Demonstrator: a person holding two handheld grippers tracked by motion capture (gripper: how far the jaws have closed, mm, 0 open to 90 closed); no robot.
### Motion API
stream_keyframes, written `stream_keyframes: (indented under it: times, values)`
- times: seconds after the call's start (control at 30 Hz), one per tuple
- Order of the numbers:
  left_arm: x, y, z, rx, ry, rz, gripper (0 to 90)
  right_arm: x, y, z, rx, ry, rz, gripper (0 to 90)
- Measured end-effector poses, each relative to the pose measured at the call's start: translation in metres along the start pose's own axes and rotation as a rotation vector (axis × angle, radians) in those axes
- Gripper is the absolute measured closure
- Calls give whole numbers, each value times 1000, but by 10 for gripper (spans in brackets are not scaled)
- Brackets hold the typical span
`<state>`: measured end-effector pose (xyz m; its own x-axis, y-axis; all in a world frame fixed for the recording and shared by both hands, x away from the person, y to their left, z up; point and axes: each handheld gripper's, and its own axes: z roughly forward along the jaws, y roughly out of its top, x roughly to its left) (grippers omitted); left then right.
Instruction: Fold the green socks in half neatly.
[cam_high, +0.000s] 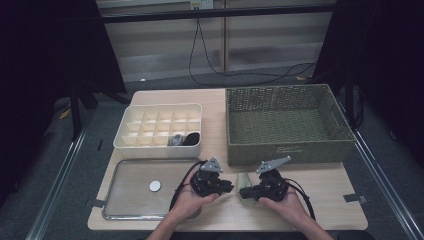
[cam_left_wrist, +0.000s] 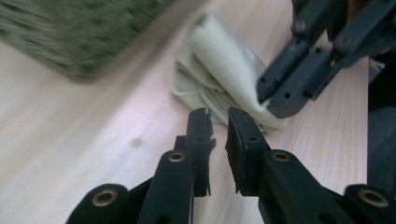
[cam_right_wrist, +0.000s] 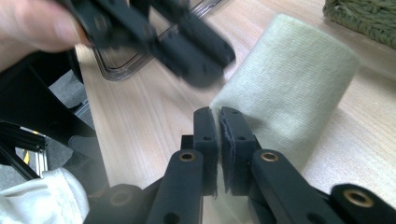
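Observation:
A pale green folded cloth (cam_high: 243, 182) lies on the wooden table near its front edge, between my two grippers. My right gripper (cam_right_wrist: 219, 114) is shut on the cloth's (cam_right_wrist: 289, 70) near edge, with fabric pinched between its jaw tips. In the left gripper view, that right gripper (cam_left_wrist: 271, 100) grips the cloth (cam_left_wrist: 219, 70) from the right. My left gripper (cam_left_wrist: 220, 116) stands just short of the cloth, its jaws a narrow gap apart with nothing between them. In the high view the left gripper (cam_high: 231, 187) is left of the cloth and the right gripper (cam_high: 246, 194) is at its front.
A green woven basket (cam_high: 285, 150) stands at the back right. At the back left is a white divided box (cam_high: 160, 149) with dark rolled items (cam_high: 184, 139) in its front cells. A clear tray (cam_high: 130, 165) with a white disc (cam_high: 155, 186) lies front left.

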<state>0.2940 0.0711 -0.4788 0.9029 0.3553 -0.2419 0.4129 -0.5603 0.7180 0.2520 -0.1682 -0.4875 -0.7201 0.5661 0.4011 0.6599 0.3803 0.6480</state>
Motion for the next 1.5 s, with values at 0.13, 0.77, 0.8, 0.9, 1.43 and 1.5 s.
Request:
stream_keyframes:
  times: [0.13,0.77,0.8,0.9,1.43,1.5]
  values:
    - [5,7,-8,-45,-22,-32,704,-1,-3,3,-2,11,10,855]
    - [12,33,32,20,-19,-29,444,-7,-4,-3,21,21,10,833]
    - [11,32,33,21,-20,-32,444,-7,-5,-4,20,16,5,824]
    - [9,29,35,42,-20,-17,461,-5,-7,-8,19,-4,-3,796]
    - [5,19,39,82,-39,-1,418,-11,-14,-19,10,-55,-10,760]
    - [5,19,39,90,-25,1,406,-11,-14,-19,10,-54,-10,760]
